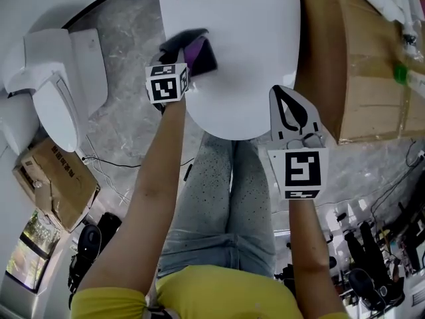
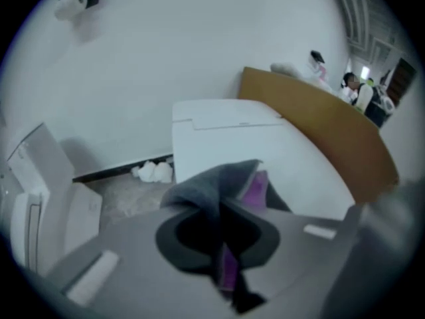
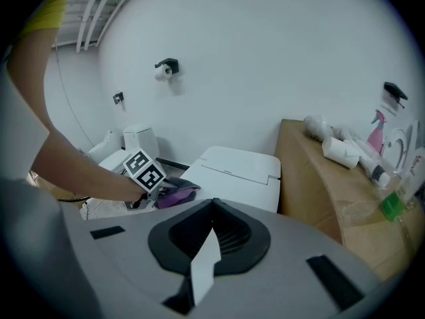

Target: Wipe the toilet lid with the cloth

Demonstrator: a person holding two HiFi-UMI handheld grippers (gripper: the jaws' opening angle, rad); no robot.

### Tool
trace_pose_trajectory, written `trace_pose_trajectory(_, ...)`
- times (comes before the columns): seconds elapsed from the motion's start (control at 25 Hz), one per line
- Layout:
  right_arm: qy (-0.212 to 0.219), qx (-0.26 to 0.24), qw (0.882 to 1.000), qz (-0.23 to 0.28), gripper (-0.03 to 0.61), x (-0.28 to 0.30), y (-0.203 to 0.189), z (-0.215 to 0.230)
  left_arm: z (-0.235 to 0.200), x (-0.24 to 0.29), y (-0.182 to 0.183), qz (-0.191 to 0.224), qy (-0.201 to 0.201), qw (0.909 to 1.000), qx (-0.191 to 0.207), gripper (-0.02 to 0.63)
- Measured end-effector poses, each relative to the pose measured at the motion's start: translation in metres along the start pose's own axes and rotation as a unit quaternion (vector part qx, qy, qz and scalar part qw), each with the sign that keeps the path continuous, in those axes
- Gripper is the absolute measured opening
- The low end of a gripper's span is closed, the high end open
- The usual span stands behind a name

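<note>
White toilet lid (image 1: pixel 246 58) lies just ahead, the left gripper (image 1: pixel 186 62) clamped on the grey-and-purple cloth (image 1: pixel 202 50) at its rear left, bare lid stretching rightward toward the shut, empty right gripper (image 1: pixel 285 102) by the front rim.

The head view looks steeply down on the toilet lid (image 1: pixel 246 58) from above its front edge. The left gripper view sits close over the lid, facing the wall (image 2: pixel 166 58) behind it. The right gripper view faces likewise from farther off. All three share the lid.
</note>
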State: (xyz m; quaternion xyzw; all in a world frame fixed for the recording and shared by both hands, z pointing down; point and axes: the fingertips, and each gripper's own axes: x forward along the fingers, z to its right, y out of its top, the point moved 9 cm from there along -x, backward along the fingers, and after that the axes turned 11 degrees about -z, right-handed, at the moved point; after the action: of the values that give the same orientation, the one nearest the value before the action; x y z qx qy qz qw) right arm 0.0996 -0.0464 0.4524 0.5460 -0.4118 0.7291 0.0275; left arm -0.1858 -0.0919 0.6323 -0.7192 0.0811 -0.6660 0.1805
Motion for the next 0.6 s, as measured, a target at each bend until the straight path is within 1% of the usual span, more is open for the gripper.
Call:
trace_pose_trajectory(0.08,-0.004,0.002,1.000,-0.001,0.017,-0.005,-0.006,-0.002,0.010,0.001,0.002,-0.006,0.006,0.9999,-0.008,0.015)
trace_pose_trajectory(0.12,-0.007,0.005,1.000,-0.002,0.017,-0.009,-0.010,-0.002,0.021,0.003,0.005,-0.007,0.001,1.0000,-0.002,0.015)
trace_pose_trajectory(0.2,-0.015,0.013,1.000,-0.005,0.017,-0.017,-0.019,-0.001,0.051,0.008,0.015,-0.003,-0.021,0.9994,0.027,0.015)
trace_pose_trajectory(0.32,-0.026,0.027,0.999,-0.013,0.017,-0.029,-0.036,0.000,0.113,0.018,0.027,0.005,-0.067,0.9947,0.078,0.015)
trace_pose_trajectory(0.4,-0.032,0.035,0.999,-0.020,0.017,-0.037,-0.049,0.001,0.158,0.024,0.032,0.008,-0.103,0.9890,0.106,0.015)
trace_pose_trajectory(0.52,-0.039,0.045,0.998,-0.027,0.017,-0.046,-0.067,0.002,0.223,0.030,0.029,0.007,-0.160,0.9759,0.148,0.015)
trace_pose_trajectory(0.6,-0.040,0.049,0.998,-0.028,0.017,-0.050,-0.075,0.001,0.254,0.029,0.019,0.003,-0.176,0.9675,0.182,0.015)
